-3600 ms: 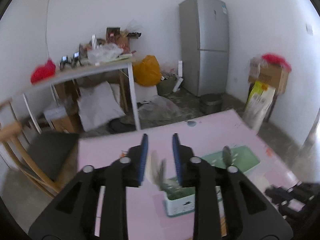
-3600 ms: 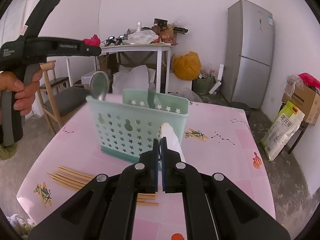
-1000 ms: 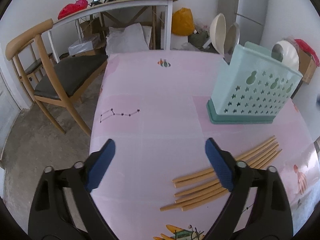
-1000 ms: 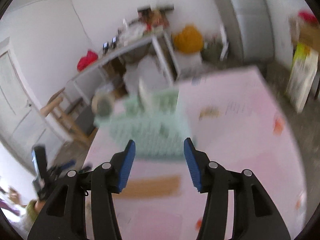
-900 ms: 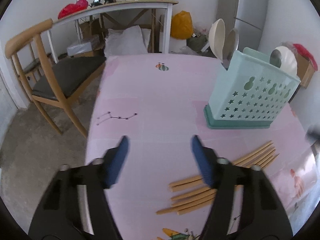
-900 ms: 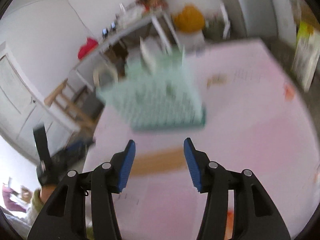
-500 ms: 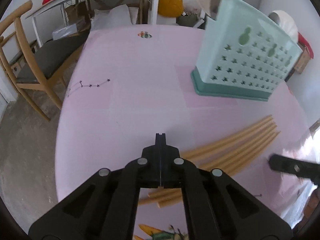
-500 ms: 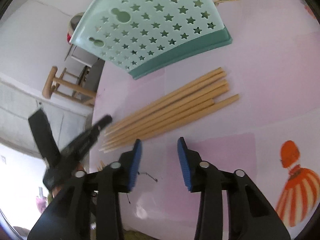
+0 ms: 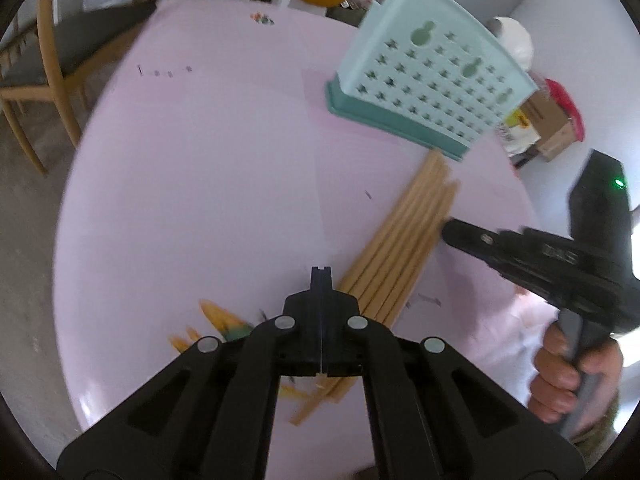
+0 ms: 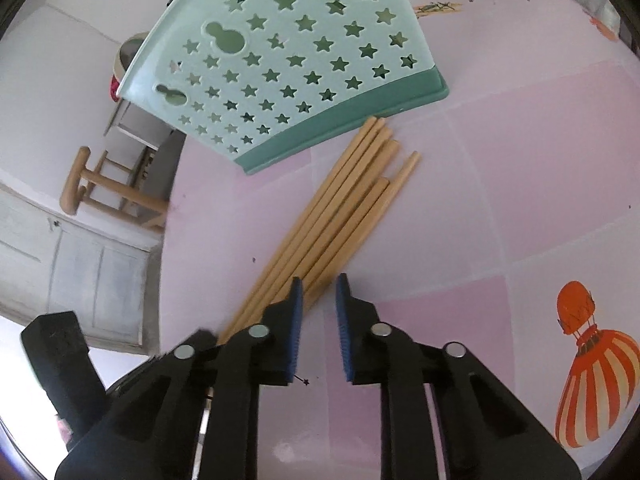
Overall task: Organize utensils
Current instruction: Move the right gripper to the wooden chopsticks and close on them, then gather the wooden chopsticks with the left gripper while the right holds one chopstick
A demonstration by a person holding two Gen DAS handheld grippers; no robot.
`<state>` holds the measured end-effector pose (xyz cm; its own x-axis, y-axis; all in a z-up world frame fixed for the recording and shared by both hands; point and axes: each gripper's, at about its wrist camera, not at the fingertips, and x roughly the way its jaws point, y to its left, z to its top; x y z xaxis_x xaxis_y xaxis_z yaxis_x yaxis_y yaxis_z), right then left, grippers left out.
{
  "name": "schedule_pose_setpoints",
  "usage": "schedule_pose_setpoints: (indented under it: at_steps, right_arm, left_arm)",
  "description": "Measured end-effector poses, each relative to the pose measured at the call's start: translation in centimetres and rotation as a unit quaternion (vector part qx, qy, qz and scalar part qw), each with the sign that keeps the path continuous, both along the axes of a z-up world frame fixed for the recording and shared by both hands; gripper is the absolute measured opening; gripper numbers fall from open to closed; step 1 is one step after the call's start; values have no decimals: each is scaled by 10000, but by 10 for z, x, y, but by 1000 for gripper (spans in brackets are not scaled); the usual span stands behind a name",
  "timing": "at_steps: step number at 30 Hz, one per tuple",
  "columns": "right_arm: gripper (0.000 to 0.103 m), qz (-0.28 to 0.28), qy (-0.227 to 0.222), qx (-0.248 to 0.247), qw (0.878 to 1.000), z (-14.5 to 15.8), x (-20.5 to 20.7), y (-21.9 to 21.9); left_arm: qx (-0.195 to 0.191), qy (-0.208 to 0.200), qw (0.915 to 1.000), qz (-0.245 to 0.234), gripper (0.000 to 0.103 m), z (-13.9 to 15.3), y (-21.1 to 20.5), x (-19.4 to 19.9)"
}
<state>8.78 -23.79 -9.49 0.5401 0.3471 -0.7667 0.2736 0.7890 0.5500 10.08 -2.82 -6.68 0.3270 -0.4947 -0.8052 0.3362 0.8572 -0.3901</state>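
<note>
Wooden chopsticks (image 10: 344, 204) are lying in a loose bundle on the pink table (image 9: 208, 168), fanning away from both your grippers toward the caddy (image 10: 288, 60) just past their far ends. Your left gripper (image 9: 321, 276) is resting with its jaws pressed together, empty, the bundle's near ends just to their right. Your right gripper (image 10: 318, 300) has just been closing; its jaws are standing narrowly apart, a few sticks running into the gap, not yet clamped.

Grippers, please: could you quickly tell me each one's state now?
Left gripper: closed, holding nothing.
Right gripper: open, just been closing, chopsticks not gripped.
</note>
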Motion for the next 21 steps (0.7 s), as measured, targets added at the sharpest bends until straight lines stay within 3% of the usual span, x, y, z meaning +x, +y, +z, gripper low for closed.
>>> schedule_pose_setpoints:
  at_steps: [7, 12, 15, 19, 21]
  right_arm:
    - [7, 209, 19, -456, 9987, 2, 5, 15]
    - [6, 329, -2, -723, 9968, 5, 13, 14]
    - [6, 468, -26, -875, 9951, 8, 9, 7]
    - [6, 686, -112, -1338, 9886, 12, 8, 9]
    - [6, 714, -145, -1497, 9860, 13, 8, 8]
  left_arm:
    - [-467, 441, 9971, -419, 0, -4, -14, -28]
    - [-920, 886, 9894, -688, 0, -11, -28, -37]
    - [-887, 785, 9904, -712, 0, -9, -31, -40]
    - [-815, 354, 9945, -560, 0, 6, -27, -31]
    - [-770, 187, 9955, -512, 6, 12, -25, -23]
